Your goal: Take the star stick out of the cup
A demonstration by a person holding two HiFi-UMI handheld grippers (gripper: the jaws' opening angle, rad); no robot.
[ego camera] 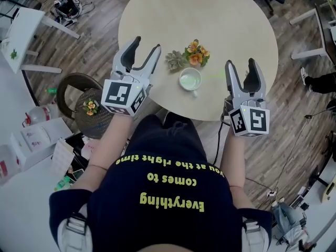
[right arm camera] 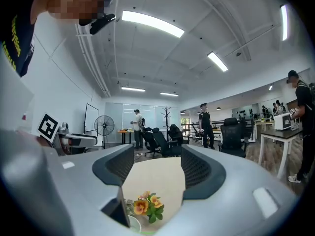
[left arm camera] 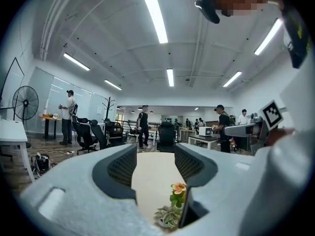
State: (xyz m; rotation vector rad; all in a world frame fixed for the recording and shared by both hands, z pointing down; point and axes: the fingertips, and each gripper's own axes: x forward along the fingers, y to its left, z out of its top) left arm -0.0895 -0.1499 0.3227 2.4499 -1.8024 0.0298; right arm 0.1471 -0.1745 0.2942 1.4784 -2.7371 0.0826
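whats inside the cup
The cup shows a pale inside; a faint green stick seems to lean out toward the right gripper. What its lower end rests on is unclear.

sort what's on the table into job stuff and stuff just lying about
Job: cup; faint green streak beside it, maybe the star stick; left gripper and right gripper, both open, empty.
Lying about: succulent; orange flowers.

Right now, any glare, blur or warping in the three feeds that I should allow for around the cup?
Head view: even light, sharp, but the white cup stands out little on the pale table. Left gripper view: heavy fisheye bowing, bright ceiling lights. Right gripper view: same bowing, cup rim barely in at the bottom.
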